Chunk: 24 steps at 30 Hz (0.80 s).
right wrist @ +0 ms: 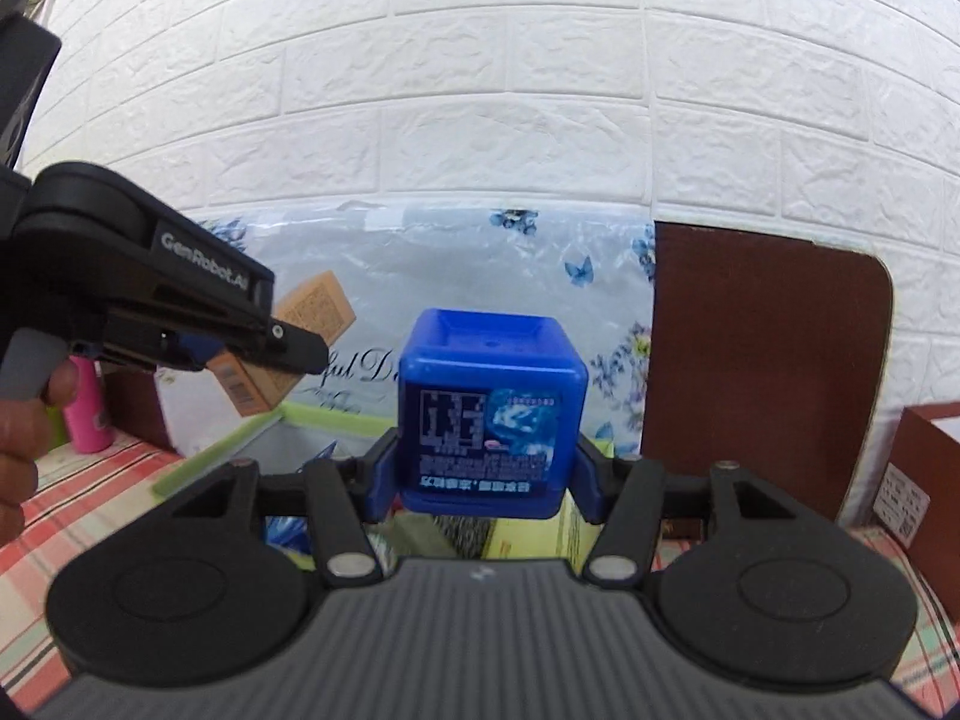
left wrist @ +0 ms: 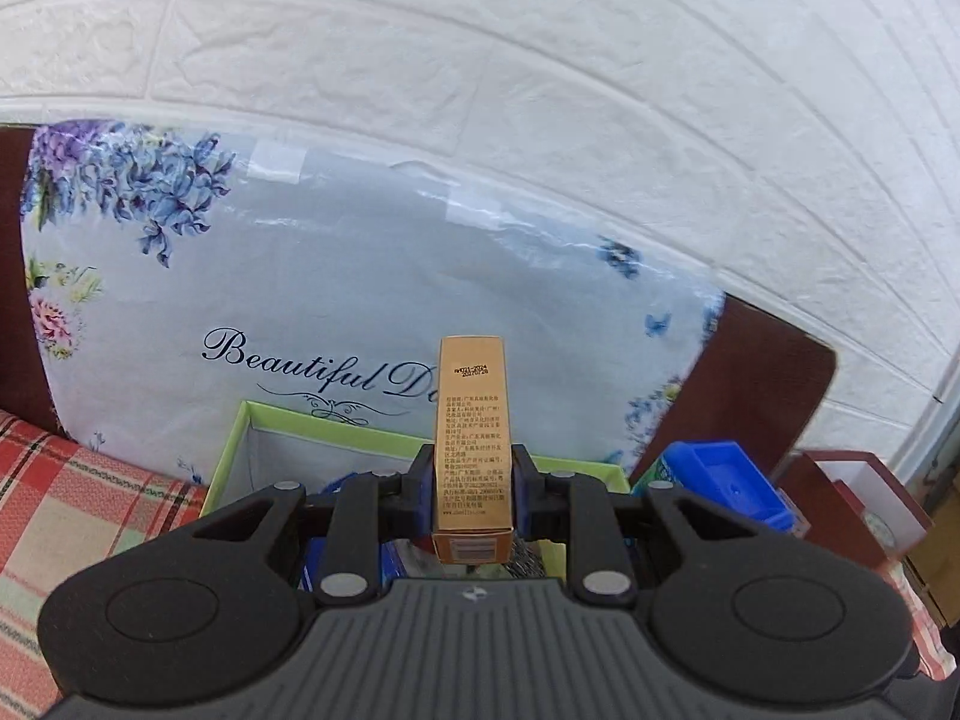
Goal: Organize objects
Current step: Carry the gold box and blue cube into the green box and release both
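The left claw (left wrist: 473,489) is clamped on a slim gold carton (left wrist: 474,438); the right claw (right wrist: 486,474) grips a blue cube container (right wrist: 489,414). Both hang above the green-rimmed box (left wrist: 312,423). Best keep both level and clear the rim before moving sideways, claws well apart.

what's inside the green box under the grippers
Little shows inside the green box: a white inner wall and scraps of blue packaging. The left gripper and its gold carton cover the rest.
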### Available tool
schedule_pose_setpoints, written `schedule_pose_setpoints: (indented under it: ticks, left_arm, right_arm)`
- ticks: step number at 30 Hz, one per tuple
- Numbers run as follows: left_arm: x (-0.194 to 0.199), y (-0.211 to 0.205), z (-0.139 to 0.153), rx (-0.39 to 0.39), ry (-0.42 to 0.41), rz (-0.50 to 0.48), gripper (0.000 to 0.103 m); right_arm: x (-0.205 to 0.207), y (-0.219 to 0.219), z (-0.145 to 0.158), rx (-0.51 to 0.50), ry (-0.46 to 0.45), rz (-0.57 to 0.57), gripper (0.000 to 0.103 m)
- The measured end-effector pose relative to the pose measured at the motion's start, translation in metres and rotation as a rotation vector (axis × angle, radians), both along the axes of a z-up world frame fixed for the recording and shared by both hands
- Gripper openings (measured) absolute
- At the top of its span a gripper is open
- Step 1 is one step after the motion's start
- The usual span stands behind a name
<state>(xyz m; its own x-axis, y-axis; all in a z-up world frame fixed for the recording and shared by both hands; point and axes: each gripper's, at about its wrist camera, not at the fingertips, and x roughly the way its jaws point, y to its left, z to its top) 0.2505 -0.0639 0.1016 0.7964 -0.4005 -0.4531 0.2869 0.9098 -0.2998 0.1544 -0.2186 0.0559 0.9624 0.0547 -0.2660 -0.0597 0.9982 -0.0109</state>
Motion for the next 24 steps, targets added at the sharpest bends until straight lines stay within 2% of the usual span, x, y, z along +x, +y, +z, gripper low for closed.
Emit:
schedule_pose_setpoints:
  ticks: [3,4,5,6,7,11,13,15,19,22,24]
  left_arm:
    - [0.019,-0.001,-0.018,-0.001,-0.003,0.014,0.027]
    - [0.023,0.000,-0.027,0.007,-0.002,0.025,0.047]
    - [0.025,0.001,-0.035,0.029,0.015,0.049,0.071]
    - [0.023,0.004,-0.042,0.047,0.025,0.073,0.074]
    - [0.017,0.008,-0.046,0.053,0.018,0.084,0.074]
    - [-0.019,0.023,-0.049,0.066,-0.058,0.064,0.075]
    - [-0.035,0.026,-0.047,0.067,-0.074,0.063,0.075]
    - [-0.048,0.028,-0.045,0.068,-0.044,0.071,0.075]
    - [-0.077,0.032,-0.048,0.084,0.029,0.078,0.076]
    - [-0.099,0.030,-0.053,0.137,0.060,0.110,0.076]
    - [-0.113,0.028,-0.057,0.181,0.094,0.128,0.076]
  right_arm:
    - [0.027,0.007,-0.009,-0.010,-0.001,-0.005,0.055]
    - [0.036,0.009,-0.016,-0.013,0.004,0.004,0.056]
    - [0.044,0.012,-0.024,-0.020,0.014,0.021,0.066]
    - [0.051,0.014,-0.032,-0.039,0.042,0.039,0.074]
    - [0.053,0.017,-0.038,-0.066,0.071,0.038,0.084]
    - [0.029,0.021,-0.055,-0.143,0.024,0.006,0.095]
    - [0.016,0.022,-0.058,-0.140,0.015,-0.013,0.098]
    - [0.005,0.020,-0.058,-0.095,0.016,-0.019,0.099]
    - [-0.015,0.016,-0.051,-0.031,0.091,-0.001,0.103]
    - [-0.036,0.010,-0.047,0.006,0.119,0.003,0.103]
    - [-0.050,0.007,-0.045,0.022,0.168,0.000,0.103]
